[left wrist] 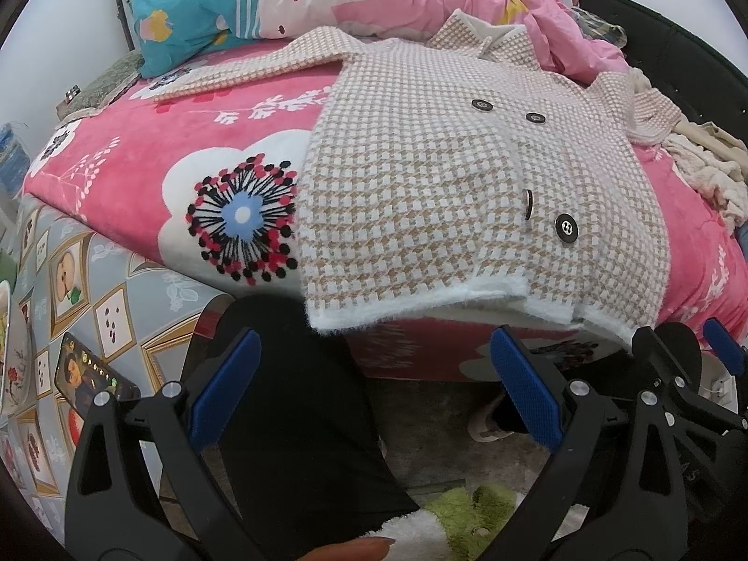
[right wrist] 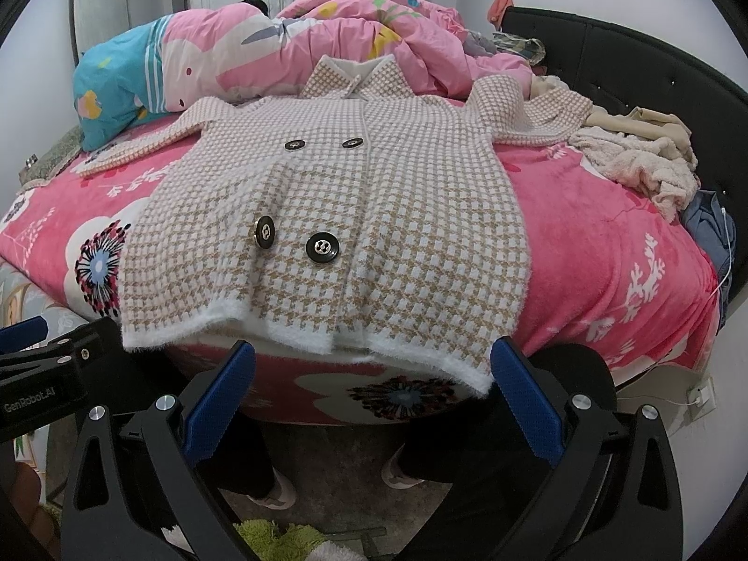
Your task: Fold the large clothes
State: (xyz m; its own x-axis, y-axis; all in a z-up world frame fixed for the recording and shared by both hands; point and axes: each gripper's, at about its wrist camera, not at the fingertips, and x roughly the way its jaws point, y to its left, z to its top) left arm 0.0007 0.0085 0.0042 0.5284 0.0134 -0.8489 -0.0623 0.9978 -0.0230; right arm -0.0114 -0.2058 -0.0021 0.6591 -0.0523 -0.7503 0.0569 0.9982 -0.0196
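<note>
Bright, even light; sharp focus; fisheye-warped, dark-vignetted edges.

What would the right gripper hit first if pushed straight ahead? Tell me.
Most likely the white fuzzy hem of the checked coat, hanging over the bed edge just above and ahead of the open right gripper. Depth is unclear; slightly lower, it would meet the bed's side instead.

Bed cover (right wrist: 607,252): bright pink fleece with white flower shapes and a black, red and blue dandelion print (left wrist: 243,217).
Duvet (right wrist: 327,37): pink, rumpled, heaped along the far side.
Pillow (left wrist: 187,14): turquoise end, lying by the duvet.
Headboard (right wrist: 631,61): black, padded.
Loose clothes (right wrist: 645,159): cream pile near the headboard.
Phone (left wrist: 93,374): screen lit, on patterned grey cloth beside the bed.
Rug (left wrist: 472,509): green and white, on the floor.
</note>
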